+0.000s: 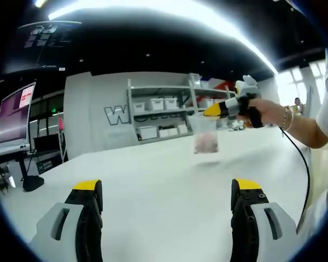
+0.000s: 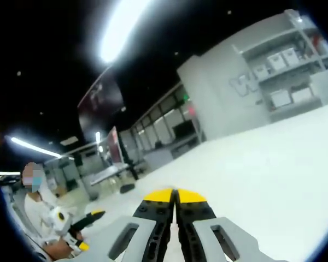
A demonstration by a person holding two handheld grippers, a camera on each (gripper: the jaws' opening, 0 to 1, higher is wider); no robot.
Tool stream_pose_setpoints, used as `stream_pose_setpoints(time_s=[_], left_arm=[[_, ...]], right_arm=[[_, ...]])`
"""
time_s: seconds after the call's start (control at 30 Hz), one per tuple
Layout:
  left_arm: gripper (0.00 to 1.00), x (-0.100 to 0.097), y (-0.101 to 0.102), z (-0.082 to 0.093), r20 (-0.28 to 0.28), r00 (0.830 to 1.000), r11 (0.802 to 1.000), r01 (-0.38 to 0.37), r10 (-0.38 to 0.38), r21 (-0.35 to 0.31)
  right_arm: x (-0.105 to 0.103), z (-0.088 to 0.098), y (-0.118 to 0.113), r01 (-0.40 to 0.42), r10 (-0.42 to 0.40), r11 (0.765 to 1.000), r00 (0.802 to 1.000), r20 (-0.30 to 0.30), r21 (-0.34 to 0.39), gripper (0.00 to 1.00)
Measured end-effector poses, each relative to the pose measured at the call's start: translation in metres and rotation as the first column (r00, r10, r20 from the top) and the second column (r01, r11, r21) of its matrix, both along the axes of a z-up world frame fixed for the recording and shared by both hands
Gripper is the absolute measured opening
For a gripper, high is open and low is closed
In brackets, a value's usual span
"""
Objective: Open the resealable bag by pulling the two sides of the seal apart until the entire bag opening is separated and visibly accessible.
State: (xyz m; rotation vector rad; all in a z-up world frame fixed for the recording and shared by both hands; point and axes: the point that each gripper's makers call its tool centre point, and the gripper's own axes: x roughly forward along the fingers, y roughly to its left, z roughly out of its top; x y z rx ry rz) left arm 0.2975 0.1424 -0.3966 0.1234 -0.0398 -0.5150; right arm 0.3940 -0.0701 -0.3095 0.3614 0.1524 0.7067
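in the left gripper view, the left gripper (image 1: 167, 196) is hovering over the white table (image 1: 169, 180) with its jaws standing wide apart, gripping nothing. the right gripper (image 1: 214, 110) is holding the resealable bag (image 1: 205, 135) by its top edge, the bag hanging above the table. in the right gripper view, the right gripper's (image 2: 175, 197) yellow-tipped jaws are pressing together.

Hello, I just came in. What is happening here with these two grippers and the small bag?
A person holds a gripper in each hand above a white table. The right gripper is shut on the top edge of a small clear resealable bag and holds it hanging in the air. The left gripper is open, apart from the bag. The seal is not yet pulled apart.
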Motion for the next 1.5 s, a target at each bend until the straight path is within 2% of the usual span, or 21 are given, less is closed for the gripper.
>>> stream_pose_setpoints(time_s=[0.37, 0.9, 1.5], left_arm=[[0.96, 0.0, 0.004, 0.0, -0.002, 1.0, 1.0, -0.009, 0.009, -0.001], [0.96, 0.002, 0.003, 0.003, -0.002, 1.0, 1.0, -0.011, 0.011, 0.011], [0.96, 0.005, 0.002, 0.004, -0.005, 1.0, 1.0, -0.008, 0.008, 0.018]], right_arm=[[0.014, -0.003, 0.003, 0.003, -0.003, 0.999, 1.0, -0.007, -0.033, 0.0], [0.04, 0.002, 0.006, 0.013, -0.013, 0.999, 1.0, -0.01, -0.049, 0.0], [0.078, 0.0, 0.006, 0.042, -0.045, 0.997, 0.998, -0.036, -0.057, 0.0]])
